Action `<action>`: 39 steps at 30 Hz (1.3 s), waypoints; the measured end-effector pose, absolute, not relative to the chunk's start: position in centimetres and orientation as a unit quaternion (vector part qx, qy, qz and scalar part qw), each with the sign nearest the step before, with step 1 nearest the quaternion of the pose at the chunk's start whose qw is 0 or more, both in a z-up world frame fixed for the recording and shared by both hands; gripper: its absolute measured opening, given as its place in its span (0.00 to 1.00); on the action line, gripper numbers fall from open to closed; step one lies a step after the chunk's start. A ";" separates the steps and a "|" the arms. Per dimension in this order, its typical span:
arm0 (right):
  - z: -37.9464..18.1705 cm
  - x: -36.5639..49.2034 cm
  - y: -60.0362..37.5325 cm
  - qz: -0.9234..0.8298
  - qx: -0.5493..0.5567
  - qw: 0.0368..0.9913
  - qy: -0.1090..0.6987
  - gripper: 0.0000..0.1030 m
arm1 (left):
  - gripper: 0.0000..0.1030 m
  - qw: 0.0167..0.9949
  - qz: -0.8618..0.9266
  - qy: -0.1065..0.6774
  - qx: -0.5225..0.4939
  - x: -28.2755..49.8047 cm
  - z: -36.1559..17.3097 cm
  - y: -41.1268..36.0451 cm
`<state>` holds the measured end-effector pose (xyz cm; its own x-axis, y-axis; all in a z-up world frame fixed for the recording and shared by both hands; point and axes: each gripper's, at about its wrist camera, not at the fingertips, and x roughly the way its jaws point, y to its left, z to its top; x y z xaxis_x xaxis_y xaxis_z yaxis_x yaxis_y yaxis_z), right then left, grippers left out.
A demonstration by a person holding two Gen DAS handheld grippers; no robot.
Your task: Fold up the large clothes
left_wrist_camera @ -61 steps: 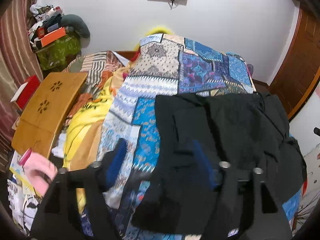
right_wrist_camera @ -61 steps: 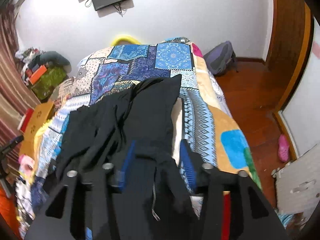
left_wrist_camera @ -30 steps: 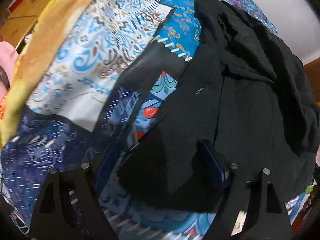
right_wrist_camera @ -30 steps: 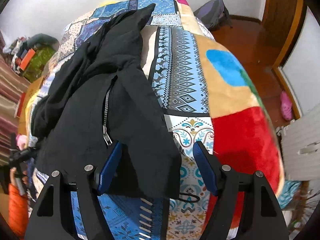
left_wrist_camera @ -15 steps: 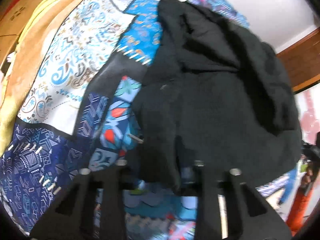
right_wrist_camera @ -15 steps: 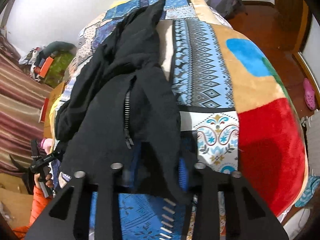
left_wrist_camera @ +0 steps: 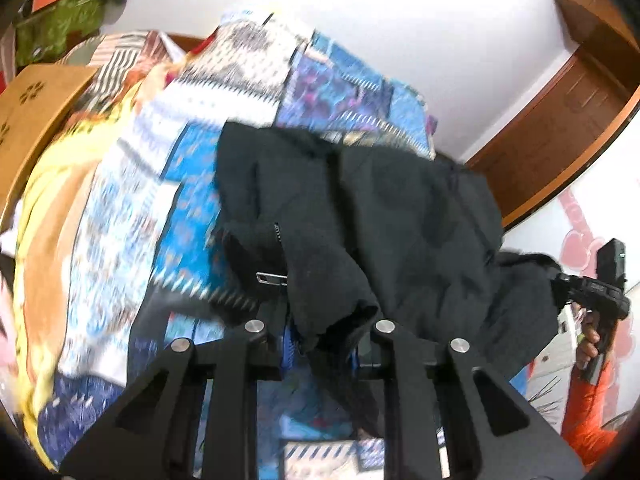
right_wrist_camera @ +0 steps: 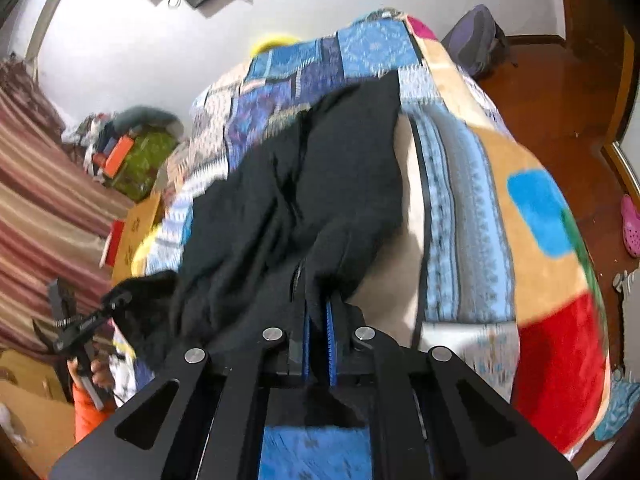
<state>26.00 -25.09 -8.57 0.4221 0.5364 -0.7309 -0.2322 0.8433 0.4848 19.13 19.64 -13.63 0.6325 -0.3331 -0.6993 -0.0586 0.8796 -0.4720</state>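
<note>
**Both grippers clenched on the black jacket's near hem**

Fingers (right_wrist_camera: pixel 331 340) of the right gripper (right_wrist_camera: pixel 318 344) are pressed nearly together, their blue pads grasping a thin fold of the black zip-up jacket (right_wrist_camera: pixel 304 200) right beside its zipper. On the other side, the left gripper (left_wrist_camera: pixel 320 346) has just been closing, and its fingers (left_wrist_camera: pixel 285 344) now pinch a thicker bunch of the same jacket's hem; a metal zipper pull hangs just above them.

Between the two grips the jacket's near edge is raised off the bed, while the rest of it lies lengthwise along the middle of the patchwork blanket (right_wrist_camera: pixel 460 208), its far end reaching toward the wall. From the left wrist view the garment looks rumpled, with one dark part trailing off to the right.

Beside the bed on the left, a green box (right_wrist_camera: pixel 140 160) is heaped with clothes and an orange packet, though the contents are too blurred to name further. A wooden folding table (left_wrist_camera: pixel 28 108) leans near it. On the floor at the far right sits a grey backpack (right_wrist_camera: pixel 476 44), with a pink clog (right_wrist_camera: pixel 632 226) nearer by.
</note>
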 end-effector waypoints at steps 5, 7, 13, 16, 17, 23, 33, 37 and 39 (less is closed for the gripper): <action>-7.0 30.2 -24.5 0.225 0.159 0.842 0.464 0.04 | 0.19 0.875 -0.073 0.400 -0.262 24.3 -11.7 21.7; -7.3 31.9 -24.2 0.225 0.165 0.838 0.470 0.04 | 0.19 0.872 -0.064 0.403 -0.271 26.7 -11.6 22.6; -10.4 37.6 -23.3 0.198 0.173 0.828 0.495 0.03 | 0.19 0.851 -0.039 0.412 -0.324 33.2 -15.0 26.0; -12.1 40.5 -23.4 0.176 0.185 0.824 0.505 0.03 | 0.19 0.843 -0.010 0.419 -0.338 35.8 -17.3 28.0; -12.8 41.5 -23.5 0.169 0.191 0.822 0.510 0.03 | 0.19 0.840 0.001 0.423 -0.342 36.6 -18.3 28.7; -15.2 44.8 -24.0 0.143 0.198 0.822 0.515 0.03 | 0.19 0.825 0.038 0.468 -0.316 40.6 -24.6 30.0; -14.1 44.8 -23.4 0.142 0.168 0.834 0.505 0.07 | 0.28 0.849 0.080 0.475 -0.218 40.7 -24.4 28.1; -12.6 44.0 -23.9 0.133 0.169 0.836 0.505 0.16 | 0.34 0.861 0.097 0.468 -0.172 38.8 -21.7 27.6; -11.7 43.5 -24.1 0.128 0.167 0.842 0.496 0.29 | 0.35 0.867 0.103 0.464 -0.149 38.1 -20.4 27.1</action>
<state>43.47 -24.08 -11.73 0.4745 0.3805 -0.7938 -0.0493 0.9118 0.4076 38.11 27.11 -20.42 0.5477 0.0398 -0.8357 -0.3158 0.9348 -0.1624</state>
